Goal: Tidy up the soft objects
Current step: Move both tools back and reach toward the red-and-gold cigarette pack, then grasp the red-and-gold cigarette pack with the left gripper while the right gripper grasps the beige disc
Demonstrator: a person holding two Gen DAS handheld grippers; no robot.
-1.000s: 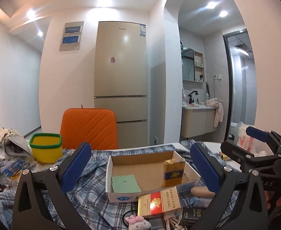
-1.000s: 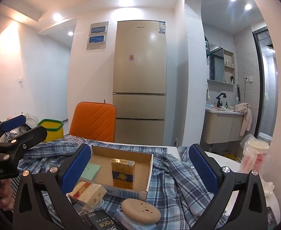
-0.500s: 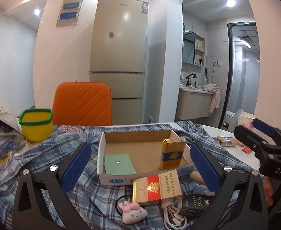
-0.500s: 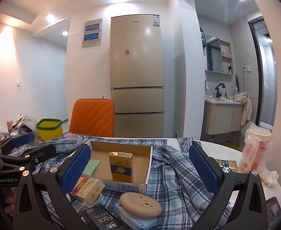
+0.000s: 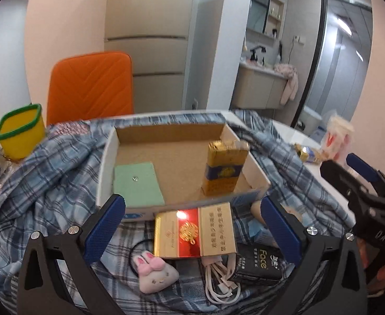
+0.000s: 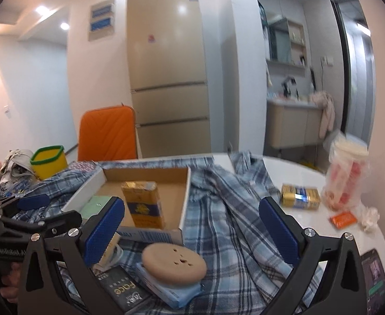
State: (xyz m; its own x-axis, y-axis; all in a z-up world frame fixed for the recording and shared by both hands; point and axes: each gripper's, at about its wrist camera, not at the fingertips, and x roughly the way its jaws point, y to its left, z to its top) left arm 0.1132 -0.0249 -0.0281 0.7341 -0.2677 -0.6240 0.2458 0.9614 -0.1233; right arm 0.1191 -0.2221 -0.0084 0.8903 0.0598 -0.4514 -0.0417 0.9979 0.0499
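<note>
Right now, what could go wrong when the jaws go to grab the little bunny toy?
The bunny toy lies against the red and gold box and close to the white cables, so the open left gripper might catch those too. The plaid shirt underneath is loose and could bunch up and get pinched. The gold pack standing upright in the cardboard box might topple if the box gets bumped.

Beige fridge (image 6: 167, 73) against white wall, orange chair (image 6: 107, 132) beside it (bathroom vanity (image 6: 293, 126) through archway), ceiling spotlights lit.
</note>
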